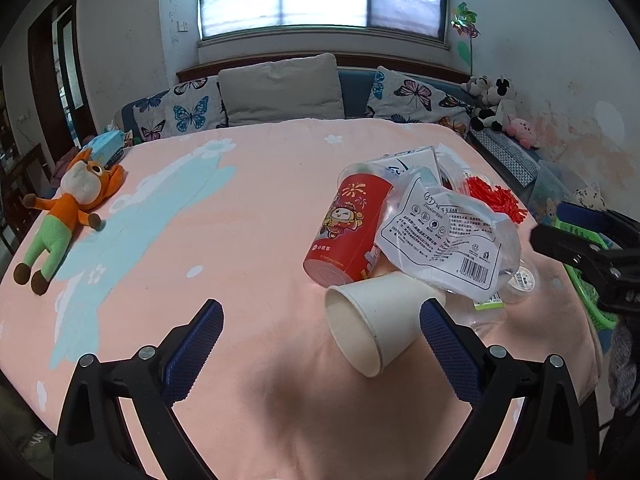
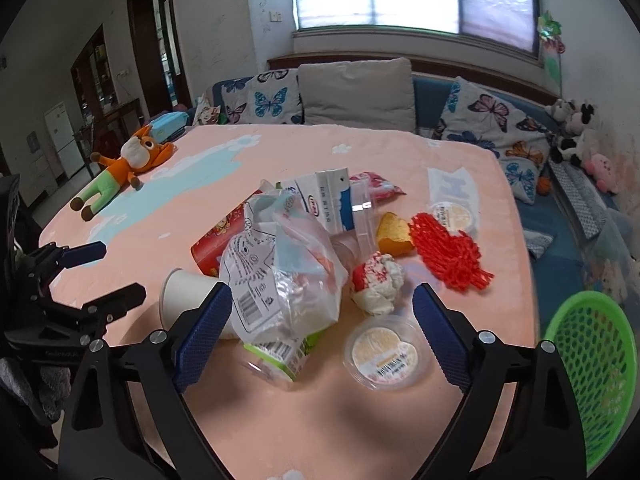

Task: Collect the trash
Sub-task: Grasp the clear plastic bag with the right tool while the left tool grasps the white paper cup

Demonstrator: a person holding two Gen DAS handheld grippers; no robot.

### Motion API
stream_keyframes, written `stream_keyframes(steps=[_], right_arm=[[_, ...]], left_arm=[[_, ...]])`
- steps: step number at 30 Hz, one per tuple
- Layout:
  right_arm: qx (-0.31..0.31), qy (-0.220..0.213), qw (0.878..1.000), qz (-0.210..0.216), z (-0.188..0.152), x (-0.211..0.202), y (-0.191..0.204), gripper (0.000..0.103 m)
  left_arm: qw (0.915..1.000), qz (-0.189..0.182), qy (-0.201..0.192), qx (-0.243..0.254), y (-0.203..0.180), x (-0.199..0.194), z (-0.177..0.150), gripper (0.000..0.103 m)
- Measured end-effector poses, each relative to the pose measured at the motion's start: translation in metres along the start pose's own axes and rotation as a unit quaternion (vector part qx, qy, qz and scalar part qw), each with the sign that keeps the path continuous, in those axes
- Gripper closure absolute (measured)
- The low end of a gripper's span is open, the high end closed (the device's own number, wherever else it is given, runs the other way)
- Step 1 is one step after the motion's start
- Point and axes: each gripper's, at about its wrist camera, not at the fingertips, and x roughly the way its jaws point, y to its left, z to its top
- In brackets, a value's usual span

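Both my grippers gape wide, nothing held: left gripper (image 1: pixel 322 322) beside the white paper cup (image 1: pixel 376 326), right gripper (image 2: pixel 322 314) over the clear printed bag (image 2: pixel 280 280) with its barcode. Trash pile sits on the pink blanket (image 2: pixel 340 420): red cartoon cup (image 1: pixel 346 232), milk carton (image 2: pixel 332 196), lidded tub (image 2: pixel 384 354), label unreadable. Green basket (image 2: pixel 592 376) at right edge.

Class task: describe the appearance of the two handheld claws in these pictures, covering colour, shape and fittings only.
The left claw and the right claw match: black plastic frames branching into two angled fingers, each lined with a dark blue pad of fine grid texture. Round silver bolts sit at the finger pivots. No cables, markings, or sleeves are clearly visible.
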Motion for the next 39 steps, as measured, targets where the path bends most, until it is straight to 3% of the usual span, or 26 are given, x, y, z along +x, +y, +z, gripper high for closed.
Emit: stream_keyframes(steps=[4,6,12,23,26,36,39], right_arm=[[-0.007,0.011,1.000,0.015,0.008,0.017,0.001,0.017],[-0.009,0.018,1.000,0.022,0.012,0.025,0.000,0.018],[-0.010,0.033,0.999,0.035,0.014,0.038,0.000,0.026],[0.005,0.048,0.998,0.045,0.008,0.052,-0.003,0.058],[0.007,0.045,0.998,0.045,0.007,0.048,-0.003,0.062],[0.010,0.007,0.999,0.033,0.007,0.012,-0.003,0.064],[0.018,-0.005,0.999,0.025,0.007,-0.004,-0.009,0.064]], left_arm=[[0.9999,-0.009,0.008,0.000,0.000,0.005,-0.001,0.010],[0.9998,-0.017,0.013,0.001,-0.001,0.008,-0.002,0.018],[0.9987,-0.041,0.028,0.006,-0.004,0.018,-0.003,0.028],[0.9946,-0.089,0.053,0.008,-0.014,0.037,-0.007,0.049],[0.9931,-0.103,0.055,0.007,-0.016,0.039,-0.007,0.059],[0.9898,-0.134,0.048,0.010,-0.021,0.031,-0.012,0.093],[0.9887,-0.143,0.043,0.012,-0.020,0.024,-0.013,0.098]])
